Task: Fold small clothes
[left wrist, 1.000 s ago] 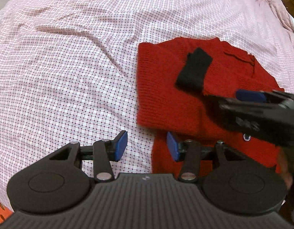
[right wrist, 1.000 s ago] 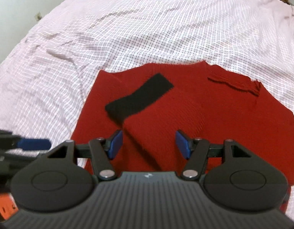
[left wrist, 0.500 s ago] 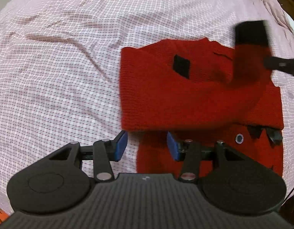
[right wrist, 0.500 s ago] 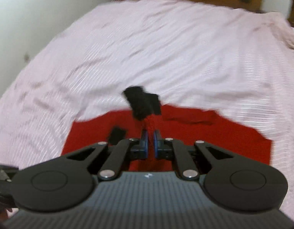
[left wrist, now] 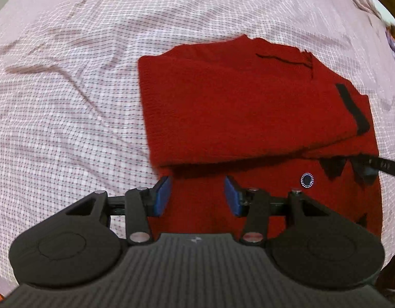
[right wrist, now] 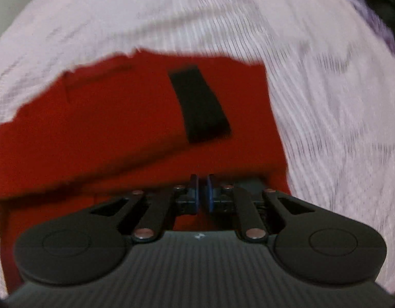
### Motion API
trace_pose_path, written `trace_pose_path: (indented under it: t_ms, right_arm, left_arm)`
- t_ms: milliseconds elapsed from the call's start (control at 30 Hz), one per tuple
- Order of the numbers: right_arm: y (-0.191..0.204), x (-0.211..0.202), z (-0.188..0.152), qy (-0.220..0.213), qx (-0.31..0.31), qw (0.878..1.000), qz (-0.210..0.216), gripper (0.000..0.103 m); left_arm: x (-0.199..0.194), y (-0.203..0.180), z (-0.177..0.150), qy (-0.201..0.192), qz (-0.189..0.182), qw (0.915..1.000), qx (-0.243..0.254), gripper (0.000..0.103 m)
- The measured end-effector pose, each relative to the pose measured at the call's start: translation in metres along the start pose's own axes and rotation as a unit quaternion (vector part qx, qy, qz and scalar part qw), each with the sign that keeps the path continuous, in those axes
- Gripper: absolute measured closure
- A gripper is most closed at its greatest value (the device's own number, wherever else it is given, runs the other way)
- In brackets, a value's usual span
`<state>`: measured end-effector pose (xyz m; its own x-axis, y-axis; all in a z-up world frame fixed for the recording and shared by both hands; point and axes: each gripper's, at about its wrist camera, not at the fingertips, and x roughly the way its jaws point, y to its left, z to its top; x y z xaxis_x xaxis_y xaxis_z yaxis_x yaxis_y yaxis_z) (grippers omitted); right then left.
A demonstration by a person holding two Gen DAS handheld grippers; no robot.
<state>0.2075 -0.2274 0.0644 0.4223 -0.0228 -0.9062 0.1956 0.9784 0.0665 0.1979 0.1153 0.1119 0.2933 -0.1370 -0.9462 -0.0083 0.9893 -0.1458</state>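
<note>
My right wrist view is smeared by motion blur, so I cannot tell whether my right claw (right wrist: pixel 203 195), pads nearly together, pinches any fabric. Checked bedsheet (left wrist: pixel 69 97) surrounds everything. My left claw (left wrist: pixel 196 197) stands spread wide, empty, just over the near hem of the red sweater (left wrist: pixel 243 107), which lies ahead, sleeve folded across, black cuff (right wrist: pixel 200 105) showing.

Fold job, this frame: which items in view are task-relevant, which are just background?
Task-relevant:
- red knitted sweater with black cuff, partly folded
- left gripper, open at the sweater's near edge
- right gripper, fingers together; whether it pinches anything is unclear

Background:
- pink checked bedsheet
- purple fabric at the bed's edge
</note>
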Motion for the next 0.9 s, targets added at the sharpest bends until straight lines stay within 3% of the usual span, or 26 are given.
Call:
trace_pose_path:
  t_ms: [133,167,200,267,400,567,633,700,767,900]
  right_arm:
    - [-0.011,-0.017,0.01,-0.01,0.018,0.999,0.036,0.09]
    - [-0.011,-0.017,0.018,-0.013,0.02,0.999,0.041,0.082]
    - [-0.013,-0.018,0.025,-0.019,0.023,0.998,0.048,0.063]
    - [-0.014,-0.02,0.037,-0.041,0.029,0.998,0.049,0.044]
    - [-0.014,-0.004,0.063,-0.04,0.021,0.997,0.057,0.045]
    - [-0.006,0.042,0.08,0.015,0.02,0.998,0.058,0.045]
    - [-0.003,0.052,0.076,0.037,0.025,0.997,0.069,0.053]
    - [0.002,0.049,0.073,0.028,0.004,0.996,0.082,0.08]
    - [0.003,0.036,0.074,0.014,0.0,0.994,0.109,0.085]
    - [-0.011,-0.022,0.074,-0.075,0.014,0.988,0.135,0.086]
  left_arm:
    - [0.003,-0.008,0.006,-0.003,0.002,1.0,0.009,0.049]
    - [0.004,-0.009,0.008,-0.004,0.004,0.9999,0.012,0.049]
    - [0.005,-0.01,0.009,-0.006,0.006,0.9999,0.013,0.049]
    - [0.005,-0.011,0.012,-0.01,0.009,0.9998,0.013,0.049]
    - [0.006,-0.011,0.015,-0.015,0.011,0.9998,0.007,0.049]
    - [0.008,-0.011,0.012,-0.015,0.02,0.9996,0.009,0.049]
    - [0.009,-0.009,0.011,-0.015,0.023,0.9996,0.005,0.049]
    - [0.01,-0.008,0.01,-0.016,0.025,0.9996,-0.002,0.049]
    - [0.01,-0.009,0.011,-0.017,0.025,0.9995,-0.008,0.049]
    - [0.009,-0.016,0.017,-0.028,0.028,0.9991,-0.012,0.049]
